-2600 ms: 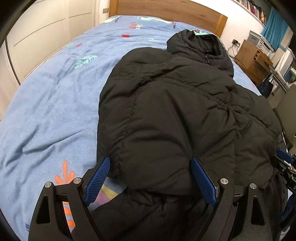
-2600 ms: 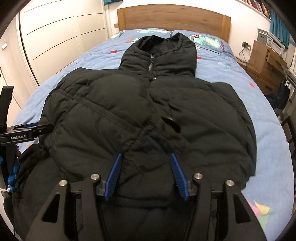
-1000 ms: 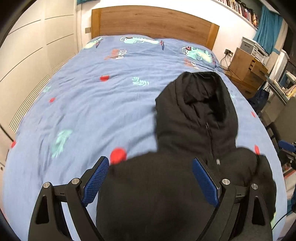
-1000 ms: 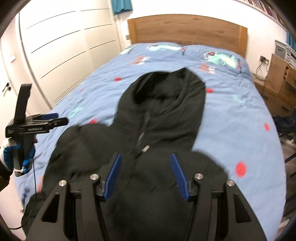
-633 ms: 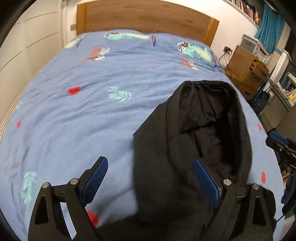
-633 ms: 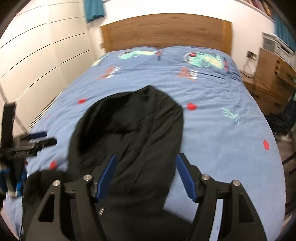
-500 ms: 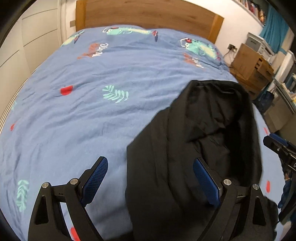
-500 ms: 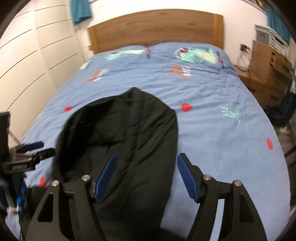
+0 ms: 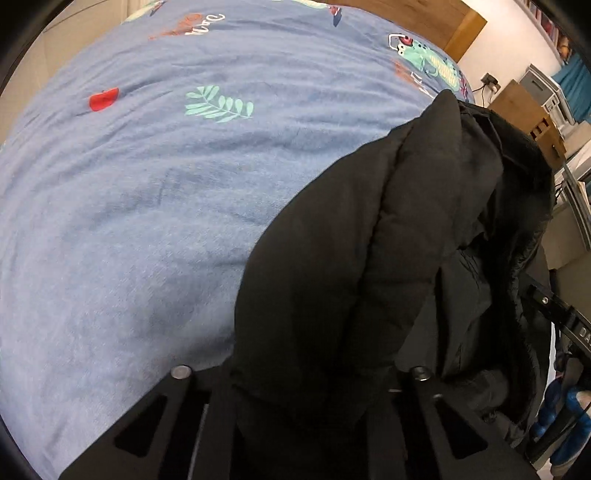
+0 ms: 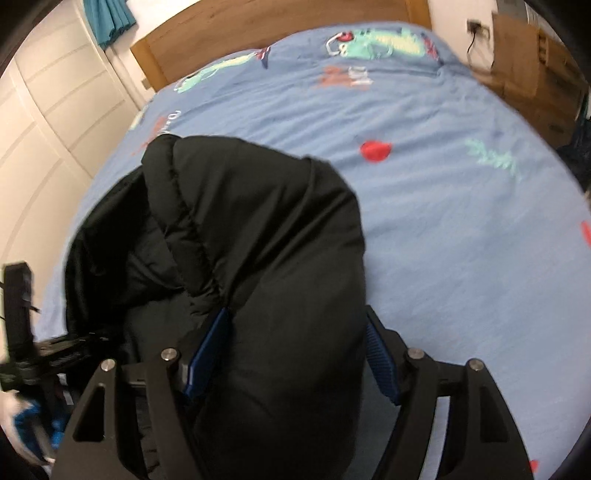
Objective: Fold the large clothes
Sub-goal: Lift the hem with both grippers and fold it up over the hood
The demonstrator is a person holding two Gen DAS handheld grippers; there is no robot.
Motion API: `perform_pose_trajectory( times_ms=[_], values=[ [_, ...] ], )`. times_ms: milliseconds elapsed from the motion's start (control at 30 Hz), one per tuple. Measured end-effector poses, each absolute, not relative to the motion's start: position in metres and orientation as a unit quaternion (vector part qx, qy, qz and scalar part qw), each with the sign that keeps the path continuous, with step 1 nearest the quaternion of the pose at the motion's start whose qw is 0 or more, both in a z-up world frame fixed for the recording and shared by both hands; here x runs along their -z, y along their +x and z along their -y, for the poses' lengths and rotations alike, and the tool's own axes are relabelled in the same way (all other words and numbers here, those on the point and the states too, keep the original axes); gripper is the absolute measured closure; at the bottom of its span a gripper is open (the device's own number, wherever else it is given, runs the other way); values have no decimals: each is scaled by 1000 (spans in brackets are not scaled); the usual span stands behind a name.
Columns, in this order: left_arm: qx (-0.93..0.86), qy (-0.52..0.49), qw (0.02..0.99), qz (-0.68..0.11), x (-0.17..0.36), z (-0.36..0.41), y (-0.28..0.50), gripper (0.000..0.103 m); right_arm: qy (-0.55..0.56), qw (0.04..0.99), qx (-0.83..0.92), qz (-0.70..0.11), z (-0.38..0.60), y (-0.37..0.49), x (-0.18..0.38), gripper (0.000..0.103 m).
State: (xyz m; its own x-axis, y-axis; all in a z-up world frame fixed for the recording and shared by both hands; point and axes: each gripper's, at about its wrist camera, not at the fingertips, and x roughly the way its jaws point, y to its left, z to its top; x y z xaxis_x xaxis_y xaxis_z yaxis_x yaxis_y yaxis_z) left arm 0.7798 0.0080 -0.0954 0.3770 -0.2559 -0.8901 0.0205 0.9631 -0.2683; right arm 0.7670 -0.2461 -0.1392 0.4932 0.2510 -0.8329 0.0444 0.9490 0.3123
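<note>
Bedroom setting: a bed [image 9: 147, 221] with a blue printed duvet cover, an oak headboard [image 10: 258, 33] beyond the tools, white wardrobe doors [image 10: 48, 122] to the left, a wooden bedside cabinet [image 10: 532, 66] to the right.

Item: black puffer jacket [image 9: 351, 258], hooded, laid on the duvet directly under and ahead of both tools.

Left tool [image 9: 314, 376]: jaws just closed, clamped on the hood's left edge; the pads are buried in the padding.

Right tool [image 10: 295, 354]: jaws just narrowed, blue pads [image 10: 380, 358] pressed on a thick roll of the hood's right side.

Step in hand, as judged: the hood is gripped at both sides for folding down onto the body.

Next move, as judged: both tools to be drawn together back over the jacket, level with each other, so the bulky hood is laid flat without slipping out.
</note>
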Motion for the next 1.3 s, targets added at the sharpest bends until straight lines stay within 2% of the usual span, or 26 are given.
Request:
perform_pose_trajectory(
  times_ms=[33,67,100,167,467,800,1033,1300],
  values=[
    [86,-109,823,-550,92,-9,777,97,151,850,-67,-501,245,765,138,62],
    [87,-112,824,-549,88,-9,773,97,152,848,-73,-503,244,763,135,82],
    [90,-117,824,-547,84,-10,769,98,150,848,-80,-502,241,760,130,89],
    [94,-127,824,-544,77,-11,760,98,138,850,-97,-499,234,752,116,91],
    [104,-136,849,-500,25,-27,686,98,98,867,-149,-466,209,688,37,92],
    [148,-164,865,-451,3,-59,570,98,90,877,-205,-425,193,562,-11,92],
    [180,-167,876,-416,9,-73,497,97,101,888,-237,-381,196,476,-12,92],
    [213,-151,889,-377,40,-69,425,92,124,897,-243,-347,208,380,36,92]
  ],
)
